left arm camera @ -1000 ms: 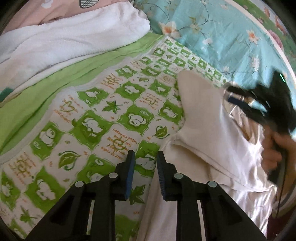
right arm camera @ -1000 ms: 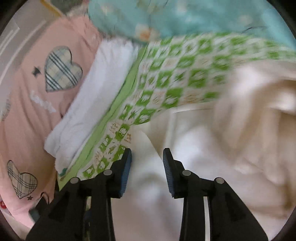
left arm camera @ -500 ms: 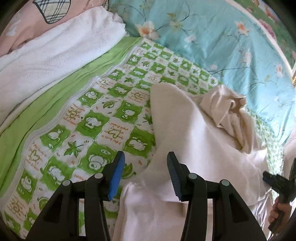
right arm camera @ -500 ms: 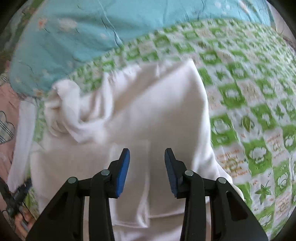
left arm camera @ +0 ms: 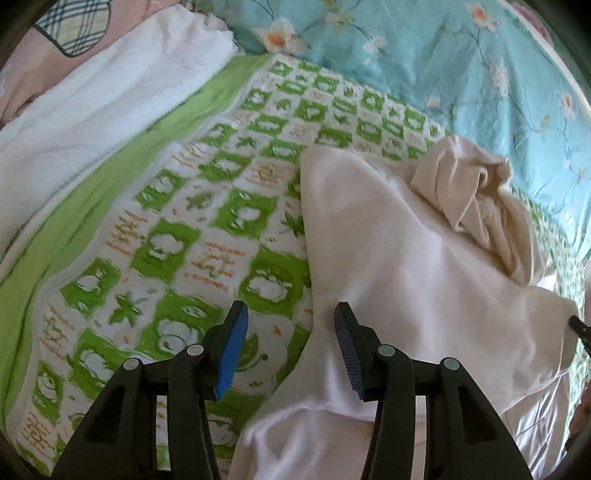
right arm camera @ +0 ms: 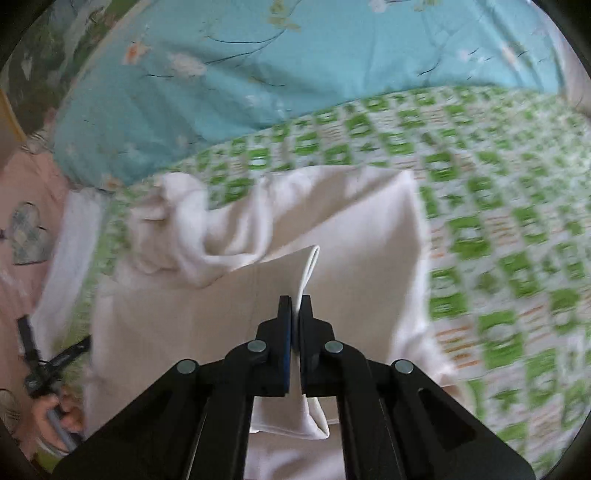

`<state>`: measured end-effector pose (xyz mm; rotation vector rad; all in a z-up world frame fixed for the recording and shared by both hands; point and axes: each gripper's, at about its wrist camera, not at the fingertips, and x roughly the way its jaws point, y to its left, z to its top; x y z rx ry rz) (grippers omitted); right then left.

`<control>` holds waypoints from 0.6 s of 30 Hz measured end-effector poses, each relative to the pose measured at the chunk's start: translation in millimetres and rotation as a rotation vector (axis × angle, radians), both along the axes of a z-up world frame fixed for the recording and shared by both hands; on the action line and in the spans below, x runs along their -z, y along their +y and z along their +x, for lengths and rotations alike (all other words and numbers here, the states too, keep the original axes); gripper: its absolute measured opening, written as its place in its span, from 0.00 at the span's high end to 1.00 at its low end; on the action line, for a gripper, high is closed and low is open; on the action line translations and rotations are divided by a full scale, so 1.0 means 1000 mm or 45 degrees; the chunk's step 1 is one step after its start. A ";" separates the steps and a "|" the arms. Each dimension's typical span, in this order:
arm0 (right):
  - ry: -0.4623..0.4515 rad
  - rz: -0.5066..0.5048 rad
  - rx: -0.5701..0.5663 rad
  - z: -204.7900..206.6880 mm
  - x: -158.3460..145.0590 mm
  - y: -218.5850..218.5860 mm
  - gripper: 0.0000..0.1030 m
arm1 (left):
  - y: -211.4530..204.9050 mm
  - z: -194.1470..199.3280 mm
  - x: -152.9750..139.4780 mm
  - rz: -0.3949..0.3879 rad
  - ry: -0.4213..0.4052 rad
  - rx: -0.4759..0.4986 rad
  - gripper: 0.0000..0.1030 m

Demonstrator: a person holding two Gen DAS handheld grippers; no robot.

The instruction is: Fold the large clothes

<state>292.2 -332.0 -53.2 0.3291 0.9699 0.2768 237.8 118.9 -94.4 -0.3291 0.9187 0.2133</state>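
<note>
A large cream-white garment (left arm camera: 399,266) lies spread on a green-and-white patterned bed sheet (left arm camera: 207,236), with a bunched part (left arm camera: 476,195) at its far end. My left gripper (left arm camera: 290,347) is open and empty, just above the garment's left edge. In the right wrist view my right gripper (right arm camera: 295,314) is shut on a folded edge of the garment (right arm camera: 308,273) and holds it lifted over the rest of the cloth (right arm camera: 362,229). The left gripper (right arm camera: 44,365) shows at the lower left of that view.
A white towel-like blanket (left arm camera: 110,92) lies along the far left, next to a pink cover with plaid hearts (left arm camera: 74,29). A turquoise floral quilt (left arm camera: 461,62) lies beyond the garment, and also shows in the right wrist view (right arm camera: 277,62).
My right gripper has closed on a garment edge; it was open half a second ago. My left gripper has opened wider and moved nearer the garment's left edge.
</note>
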 end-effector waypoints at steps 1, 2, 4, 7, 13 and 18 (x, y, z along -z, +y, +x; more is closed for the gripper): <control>0.028 -0.045 0.021 0.001 0.008 -0.002 0.97 | -0.002 0.000 0.002 -0.001 0.003 0.009 0.51; 0.085 -0.030 0.031 0.003 0.020 -0.005 0.97 | -0.004 0.001 0.005 0.014 0.008 0.018 0.51; 0.202 -0.009 0.017 0.002 0.038 -0.010 0.96 | -0.009 0.001 0.008 0.084 0.015 0.025 0.48; 0.150 -0.096 0.114 -0.011 0.030 -0.013 0.94 | -0.005 0.001 0.008 0.107 0.020 0.017 0.47; 0.043 0.080 -0.057 -0.019 0.010 0.005 0.94 | -0.008 -0.006 -0.010 -0.049 -0.087 0.075 0.49; 0.209 0.037 -0.098 -0.009 0.053 0.018 0.94 | -0.016 0.003 0.014 0.045 0.015 0.090 0.47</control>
